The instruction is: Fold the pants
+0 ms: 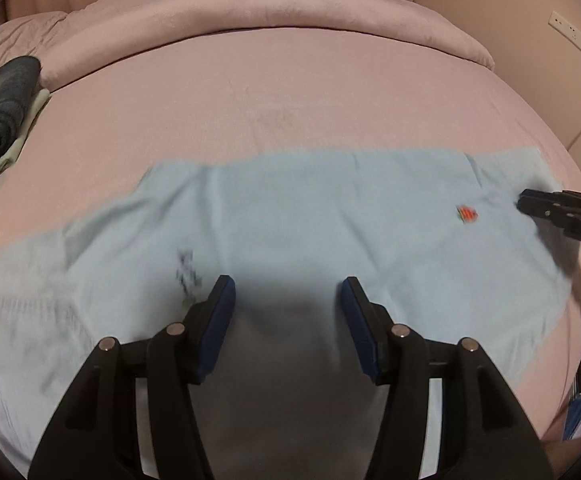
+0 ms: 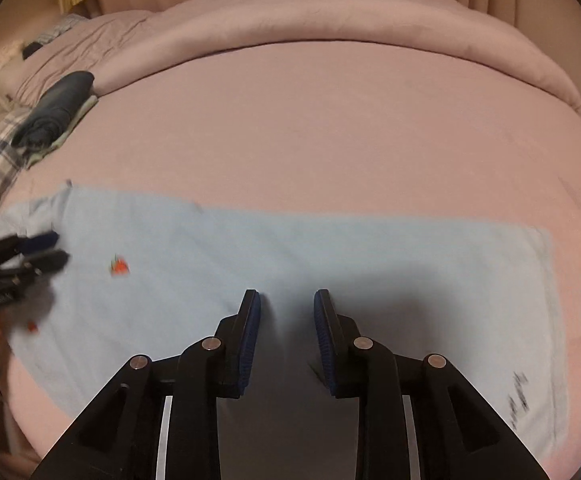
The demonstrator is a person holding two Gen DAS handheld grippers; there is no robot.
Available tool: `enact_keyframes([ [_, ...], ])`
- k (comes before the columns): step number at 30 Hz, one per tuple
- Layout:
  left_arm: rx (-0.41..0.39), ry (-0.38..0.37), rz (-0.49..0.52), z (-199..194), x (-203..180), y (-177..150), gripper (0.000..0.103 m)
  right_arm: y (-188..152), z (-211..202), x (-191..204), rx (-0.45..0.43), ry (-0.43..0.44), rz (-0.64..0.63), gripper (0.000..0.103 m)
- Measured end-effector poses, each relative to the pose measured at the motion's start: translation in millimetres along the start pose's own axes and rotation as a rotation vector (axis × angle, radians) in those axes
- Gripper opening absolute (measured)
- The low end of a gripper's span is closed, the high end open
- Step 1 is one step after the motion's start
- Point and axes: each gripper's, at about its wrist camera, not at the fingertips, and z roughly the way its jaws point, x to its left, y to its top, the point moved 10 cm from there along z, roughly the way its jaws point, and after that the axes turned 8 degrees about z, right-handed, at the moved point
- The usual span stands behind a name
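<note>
Light blue pants [image 2: 330, 248] lay flat across the pink bed [image 2: 330, 120]. The right tool [image 2: 286, 304] hovered above them, fingers apart and empty; the left tool [image 2: 46, 250] entered at left, beside folded dark clothes [image 2: 56, 112].

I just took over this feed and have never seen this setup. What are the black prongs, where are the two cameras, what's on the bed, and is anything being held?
No robot arm here: a person carries a hand-held gripper in each hand, each with a fisheye camera looking along its two fingers. One picture looks out from the left hand-held gripper, the other from the right hand-held gripper; the black prongs with blue pads are their fingers. On the pink bed lie light blue pants, spread flat, with a small red emblem. A dark folded garment sits at the far left. Both grippers are open above the cloth, holding nothing.
</note>
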Motion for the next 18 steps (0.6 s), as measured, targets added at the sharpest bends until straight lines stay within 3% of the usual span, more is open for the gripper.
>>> enact_keyframes([
  [4, -0.006, -0.017, -0.023, -12, -1, -18, 0.056, -14, -18, -24, -0.022, -0.01, 0.025, 0.027],
  [7, -0.001, -0.005, -0.042, -17, -6, -23, 0.056, -19, -33, -55, -0.047, 0.01, 0.149, 0.027],
  [10, 0.026, 0.015, -0.06, -22, -10, -26, 0.056, -19, -45, -95, -0.096, -0.053, 0.265, 0.027],
  [12, 0.04, 0.02, -0.075, -26, -14, -27, 0.057, -16, -60, -113, -0.148, -0.043, 0.365, 0.027],
  [13, 0.042, 0.006, -0.085, -28, -17, -28, 0.057, -16, -68, -121, -0.176, -0.013, 0.423, 0.029],
  [16, 0.019, -0.055, -0.105, -33, -37, -17, 0.059, -21, -87, -140, -0.254, 0.038, 0.59, 0.052],
  [18, 0.009, -0.101, -0.093, -34, -59, -4, 0.06, -28, -94, -151, -0.276, 0.092, 0.675, 0.053],
])
